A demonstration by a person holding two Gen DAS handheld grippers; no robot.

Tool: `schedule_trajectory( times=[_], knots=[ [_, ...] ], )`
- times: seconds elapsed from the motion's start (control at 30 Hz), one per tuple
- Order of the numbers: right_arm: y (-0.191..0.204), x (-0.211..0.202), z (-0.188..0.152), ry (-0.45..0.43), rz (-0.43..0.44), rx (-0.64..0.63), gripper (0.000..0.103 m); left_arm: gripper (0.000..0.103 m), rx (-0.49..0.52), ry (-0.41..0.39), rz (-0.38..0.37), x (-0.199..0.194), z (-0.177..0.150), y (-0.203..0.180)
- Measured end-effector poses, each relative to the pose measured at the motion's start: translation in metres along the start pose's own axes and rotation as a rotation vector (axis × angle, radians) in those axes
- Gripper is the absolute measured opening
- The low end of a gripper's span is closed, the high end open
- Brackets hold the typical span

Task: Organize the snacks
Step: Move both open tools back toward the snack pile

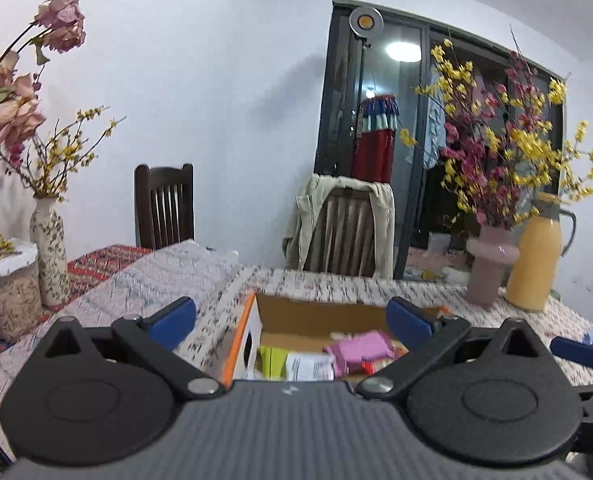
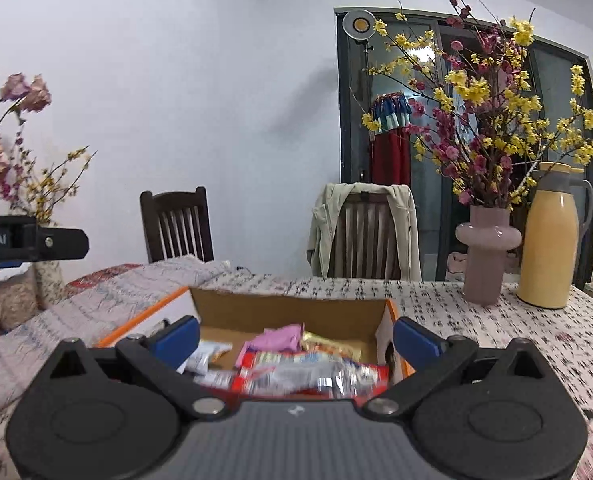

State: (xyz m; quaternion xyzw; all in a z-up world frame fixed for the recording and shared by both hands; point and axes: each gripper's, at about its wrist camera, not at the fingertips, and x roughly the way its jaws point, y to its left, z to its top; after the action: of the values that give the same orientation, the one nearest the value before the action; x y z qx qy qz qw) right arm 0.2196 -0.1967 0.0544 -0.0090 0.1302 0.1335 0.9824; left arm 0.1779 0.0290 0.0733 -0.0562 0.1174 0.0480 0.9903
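Note:
An open cardboard box [image 1: 316,316] [image 2: 288,312] with orange edges sits on the patterned tablecloth and holds several snack packets. In the left wrist view I see a pink packet [image 1: 360,346], a green one [image 1: 270,362] and a white one [image 1: 308,364]. The right wrist view shows a red and clear packet [image 2: 308,376], a pink packet [image 2: 280,338] and a gold one [image 2: 330,346]. My left gripper [image 1: 292,320] stands open above the box, nothing between its blue fingers. My right gripper [image 2: 296,338] is open too and empty. The right gripper's blue pad [image 1: 572,350] shows at the left view's right edge.
A pink vase [image 2: 486,256] of yellow and red blossoms and a yellow thermos jug [image 2: 552,240] stand at the back right. A patterned vase [image 1: 50,252] and a jar [image 1: 6,292] stand at the left. Two chairs [image 2: 176,224] [image 2: 366,236] are behind the table.

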Motion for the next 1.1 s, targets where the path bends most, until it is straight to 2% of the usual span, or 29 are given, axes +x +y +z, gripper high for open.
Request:
schedule_trajectory(
  times=[0.3, 0.6, 0.97, 1.1],
  knots=[
    [0.005, -0.059, -0.042, 0.076, -0.016, -0.003, 0.103, 0.103, 0.001, 0.117, 0.008, -0.032, -0.049, 0.022],
    [0.011, -0.094, -0.081, 0.161, -0.047, 0.024, 0.103, 0.103, 0.003, 0.218, 0.016, -0.070, -0.097, 0.045],
    [0.025, -0.110, -0.093, 0.211, -0.070, 0.027, 0.103, 0.103, -0.019, 0.213, 0.006, -0.087, -0.096, 0.054],
    [0.029, -0.110, -0.095, 0.232, -0.052, 0.029, 0.103, 0.103, -0.022, 0.223, 0.003, -0.089, -0.100, 0.054]
  ],
)
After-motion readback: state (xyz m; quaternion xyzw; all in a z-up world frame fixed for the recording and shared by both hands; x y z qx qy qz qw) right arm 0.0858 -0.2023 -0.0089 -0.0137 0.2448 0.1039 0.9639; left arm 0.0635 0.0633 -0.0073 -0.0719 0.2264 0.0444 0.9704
